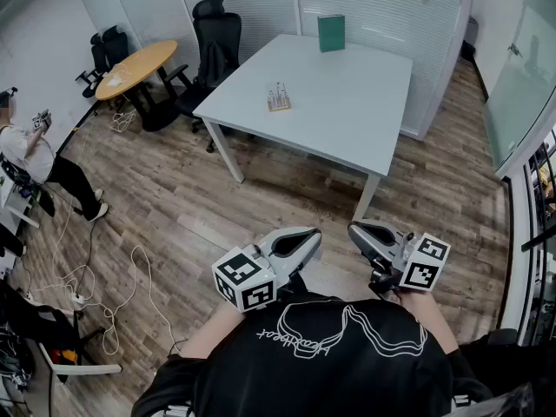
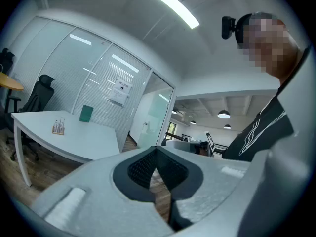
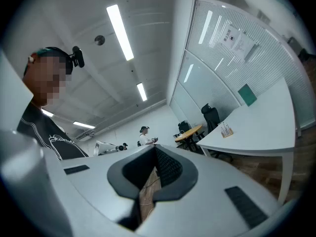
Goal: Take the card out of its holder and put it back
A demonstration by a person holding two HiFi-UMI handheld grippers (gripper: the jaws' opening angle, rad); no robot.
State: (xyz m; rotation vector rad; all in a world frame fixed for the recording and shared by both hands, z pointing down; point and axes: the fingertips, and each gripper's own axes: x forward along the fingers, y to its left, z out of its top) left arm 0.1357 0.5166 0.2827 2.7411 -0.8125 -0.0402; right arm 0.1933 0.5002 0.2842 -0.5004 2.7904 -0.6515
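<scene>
A small wooden holder (image 1: 278, 101) with upright cards stands on the white table (image 1: 347, 102), far ahead of me. It also shows small in the left gripper view as the holder (image 2: 59, 128) and in the right gripper view as the holder (image 3: 226, 131). A green panel (image 1: 331, 33) stands at the table's far edge. My left gripper (image 1: 306, 238) and right gripper (image 1: 360, 231) are held close to my chest, above the floor and well short of the table. Both are shut, tips meeting, with nothing between them: left gripper (image 2: 156, 148), right gripper (image 3: 154, 147).
Black office chairs (image 1: 213, 37) and a round wooden table (image 1: 135, 66) stand left of the white table. A person (image 1: 30, 159) stands at the far left. Cables (image 1: 104, 294) trail over the wooden floor. A glass wall (image 1: 521, 85) runs along the right.
</scene>
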